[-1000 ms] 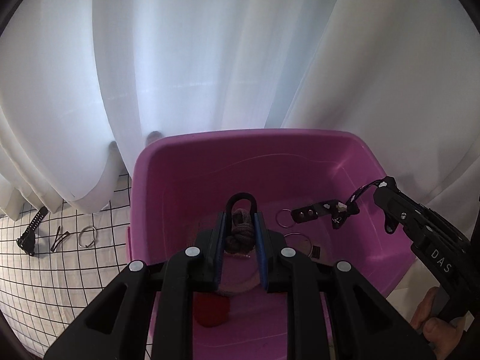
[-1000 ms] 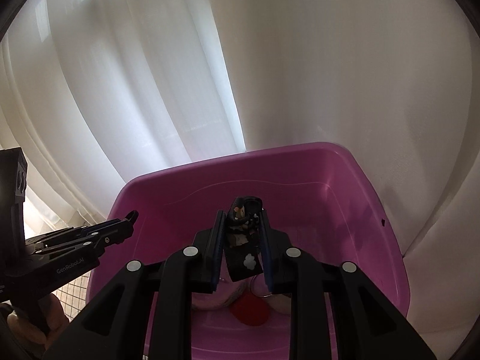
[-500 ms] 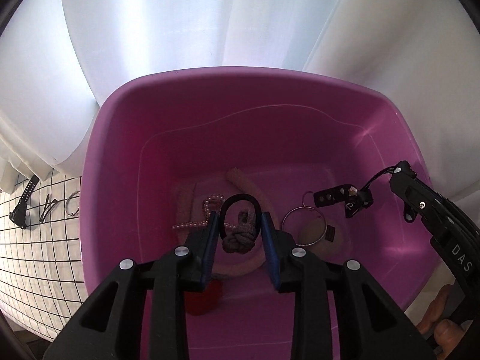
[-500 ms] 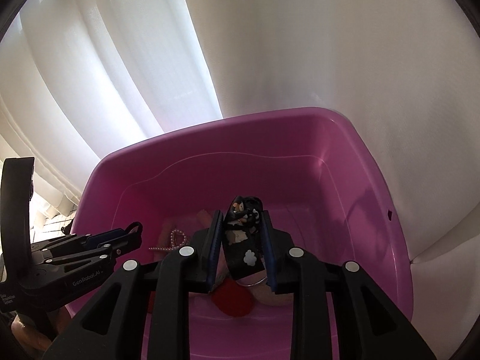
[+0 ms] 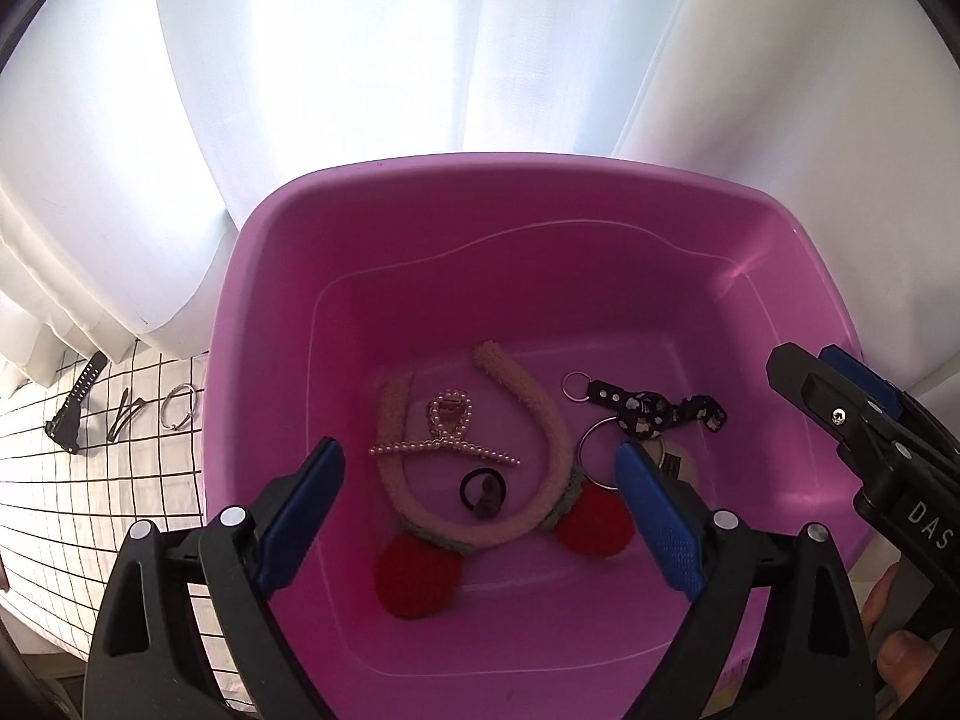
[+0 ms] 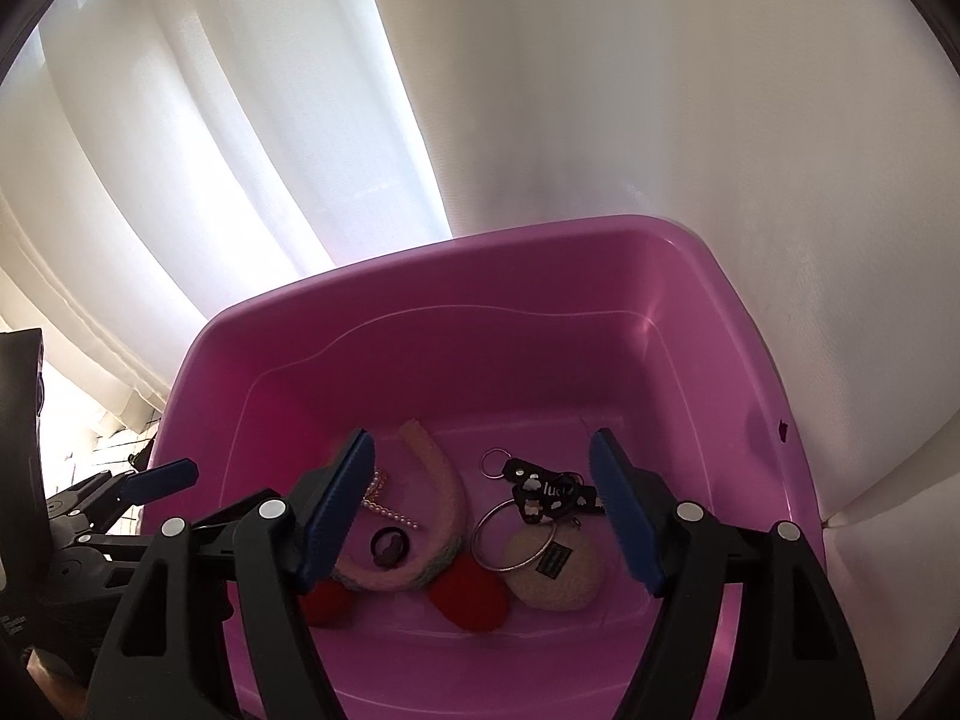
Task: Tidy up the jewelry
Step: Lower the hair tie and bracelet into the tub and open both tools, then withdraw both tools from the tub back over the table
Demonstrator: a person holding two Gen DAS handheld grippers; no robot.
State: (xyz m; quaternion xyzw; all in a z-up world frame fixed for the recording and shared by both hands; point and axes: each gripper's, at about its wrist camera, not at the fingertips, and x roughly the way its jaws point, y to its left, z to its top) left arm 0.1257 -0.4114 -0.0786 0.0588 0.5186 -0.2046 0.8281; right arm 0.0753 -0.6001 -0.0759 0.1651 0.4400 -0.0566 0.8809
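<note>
Both hand-held grippers hung above a pink plastic tub that stood against white curtains. The left hand-held gripper had its blue-padded jaws spread wide, having just been opening, with nothing clamped between them; directly below the gap a small dark hair tie lay loose on the tub floor, inside the curve of a fuzzy pink headband with two red pom-poms at its base. A pearl hair claw rested just beyond the hair tie, across the headband's opening. The right hand-held gripper also stood open, its jaws likewise having just been parting, and gripped nothing. Beneath it, on the right side of the tub floor, lay a black strap with white patches carrying a small key ring, touching a larger metal ring that overlapped a cream fuzzy pad with a dark label. In the left wrist view the right hand-held gripper reached in from the right edge over the tub's rim, with fingertips of the person's hand showing below it. Left of the tub, on a white cloth with a black grid, lay a black strap-like piece, a dark hair clip and a thin metal ring, well apart from the tub's contents.
</note>
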